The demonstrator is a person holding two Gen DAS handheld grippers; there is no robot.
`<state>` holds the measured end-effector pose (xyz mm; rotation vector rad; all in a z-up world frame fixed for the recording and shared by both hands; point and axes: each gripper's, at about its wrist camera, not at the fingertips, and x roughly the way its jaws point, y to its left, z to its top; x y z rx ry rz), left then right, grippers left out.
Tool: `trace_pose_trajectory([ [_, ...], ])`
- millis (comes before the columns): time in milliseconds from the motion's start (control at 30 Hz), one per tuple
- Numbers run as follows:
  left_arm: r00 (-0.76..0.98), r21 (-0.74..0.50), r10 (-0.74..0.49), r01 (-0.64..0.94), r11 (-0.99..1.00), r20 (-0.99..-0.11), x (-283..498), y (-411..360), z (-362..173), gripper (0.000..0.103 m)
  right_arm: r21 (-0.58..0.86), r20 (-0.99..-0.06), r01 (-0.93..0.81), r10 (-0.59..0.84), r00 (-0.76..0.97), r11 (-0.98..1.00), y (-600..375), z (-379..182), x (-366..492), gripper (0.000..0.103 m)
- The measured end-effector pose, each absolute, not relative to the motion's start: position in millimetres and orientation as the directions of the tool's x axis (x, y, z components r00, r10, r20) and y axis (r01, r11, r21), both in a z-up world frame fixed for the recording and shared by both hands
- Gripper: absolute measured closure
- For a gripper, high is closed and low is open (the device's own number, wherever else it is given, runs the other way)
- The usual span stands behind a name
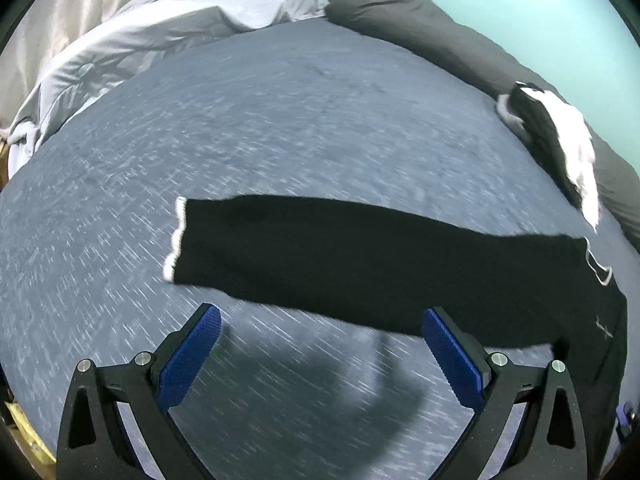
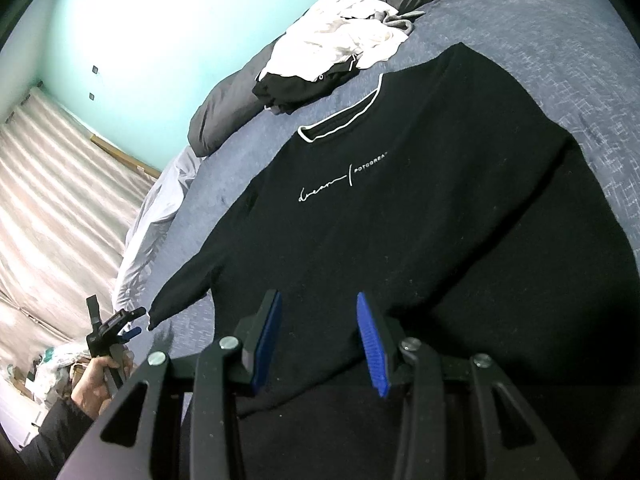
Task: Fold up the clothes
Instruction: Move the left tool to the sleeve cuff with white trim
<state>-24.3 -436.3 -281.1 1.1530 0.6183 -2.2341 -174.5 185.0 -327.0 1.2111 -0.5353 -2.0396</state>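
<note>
**Black sweater spread on the bed, left sleeve next**

A blue-grey bed (image 2: 540,40) fills both views, under a mint wall, with a dark duvet (image 1: 420,20) along its far edge.

The left gripper (image 1: 320,340) stands with its jaws wide apart and nothing between them, above bare cover just short of the sleeve (image 1: 320,252). The right gripper (image 2: 318,340) hangs half-open over the hem; whether its pads touch the cloth I cannot tell.

The black sweater (image 2: 400,220) lies flat, front up, collar towards the far edge. The sleeve runs crosswise in front of the left jaws, white-trimmed cuff (image 1: 174,236) outermost. The left hand is clearly nearer, so folding that sleeve inward probably falls to it. A pile of clothes (image 2: 332,56) lies beyond the collar.
</note>
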Motion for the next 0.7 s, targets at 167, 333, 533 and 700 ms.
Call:
trace_pose_trajectory([
  [167, -0.471, -0.164, -0.260, 0.685, -0.710, -0.843, -19.7, -461.8, -289.9, 0.001, 0.636, -0.605, 0.358, -0.730, -0.318, -0.683, 180.5, -330.1, -174.2, 0.063],
  [333, -0.455, -0.172, -0.266, 0.717, -0.676, -0.850, -9.7, -478.9, -296.8, 0.000, 0.625, -0.612, 0.366, -0.724, -0.319, -0.689, 178.3, -330.2, -173.3, 0.063],
  [533, -0.436, -0.188, -0.249, 0.741, -0.645, -0.865, -3.5, -487.6, -314.2, 0.001, 0.613, -0.613, 0.377, -0.719, -0.326, -0.694, 176.6, -328.5, -171.7, 0.063],
  [700, -0.416, -0.154, -0.261, 0.736, -0.659, -0.871, -7.9, -484.2, -322.7, 0.001, 0.609, -0.615, 0.380, -0.717, -0.328, -0.696, 176.0, -328.2, -171.9, 0.063],
])
